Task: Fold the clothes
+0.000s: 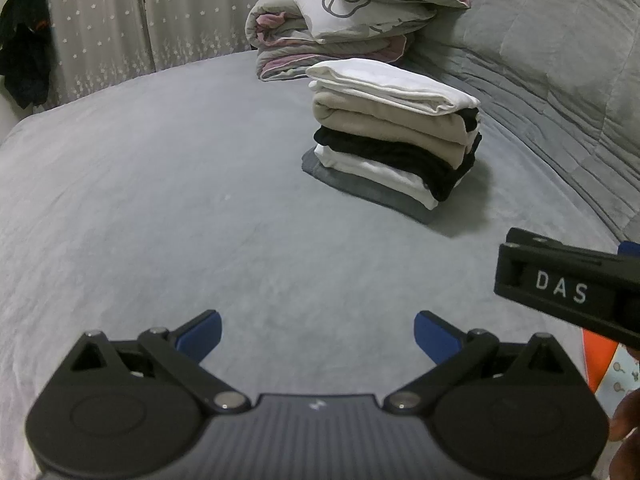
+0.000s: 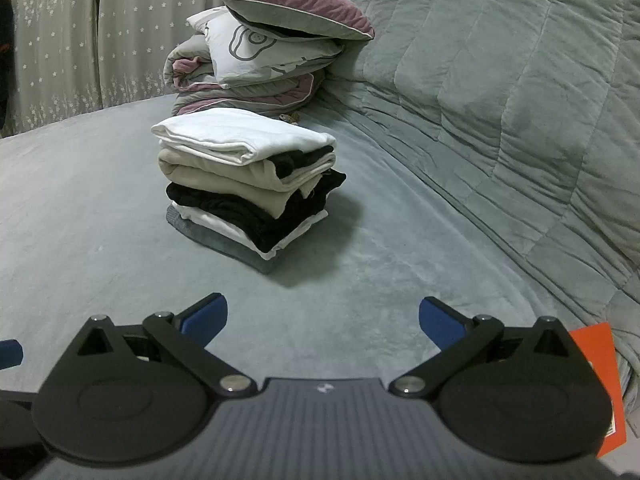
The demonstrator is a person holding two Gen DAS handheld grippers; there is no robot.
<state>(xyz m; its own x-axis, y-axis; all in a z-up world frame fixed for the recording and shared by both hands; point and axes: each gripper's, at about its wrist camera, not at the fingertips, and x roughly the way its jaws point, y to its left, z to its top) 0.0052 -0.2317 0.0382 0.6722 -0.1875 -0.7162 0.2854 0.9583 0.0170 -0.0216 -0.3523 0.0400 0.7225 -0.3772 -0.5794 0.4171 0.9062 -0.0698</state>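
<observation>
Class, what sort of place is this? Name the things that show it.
Most likely a bedroom: a wide grey bed, a heap of pillows and folded bedding, and star-patterned curtains behind.

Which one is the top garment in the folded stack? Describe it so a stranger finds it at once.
Start at the grey bed, in front of the heaped bedding. There stands a stack of folded clothes. The top garment is plain white, lying on a beige one.

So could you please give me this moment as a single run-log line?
left gripper: open, empty | right gripper: open, empty | stack of folded clothes: on bed, white top | loose garment: none in view
</observation>
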